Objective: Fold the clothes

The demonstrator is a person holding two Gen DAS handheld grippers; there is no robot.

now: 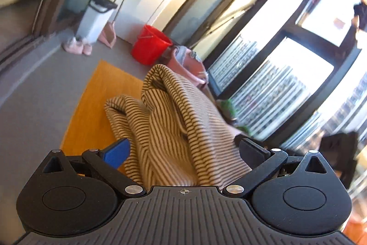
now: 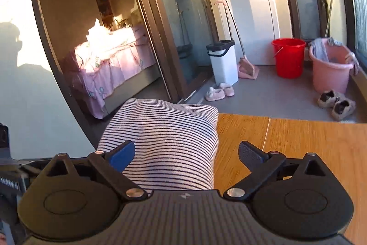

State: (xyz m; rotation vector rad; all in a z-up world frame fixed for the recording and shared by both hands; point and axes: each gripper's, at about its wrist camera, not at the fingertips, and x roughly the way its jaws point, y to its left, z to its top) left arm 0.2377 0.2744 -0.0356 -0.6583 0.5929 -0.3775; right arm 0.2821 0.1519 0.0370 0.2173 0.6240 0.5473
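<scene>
Left gripper (image 1: pixel 184 148): your jaws are spread wide, with the cream knit garment with thin dark stripes (image 1: pixel 174 121) bunched between them; they do not pinch it.
Right gripper (image 2: pixel 187 153): also spread wide. A smooth striped part of the same kind of cloth (image 2: pixel 169 141) lies between the blue finger (image 2: pixel 121 156) and the middle; whether it is the same piece, I cannot tell.
Garment place: directly ahead of both grippers, on the orange-brown wooden table (image 2: pixel 309 148). On the right gripper's side it reaches the table edge.
State of fold: before the left gripper it is humped and loose, before the right gripper flat. This fits a fold half made, or a pile only just set down.
Advice: I think you should close on an edge or a corner, not on the thick hump, so only one layer follows.
Risk: cloth at the edge may slide off the table.
</scene>
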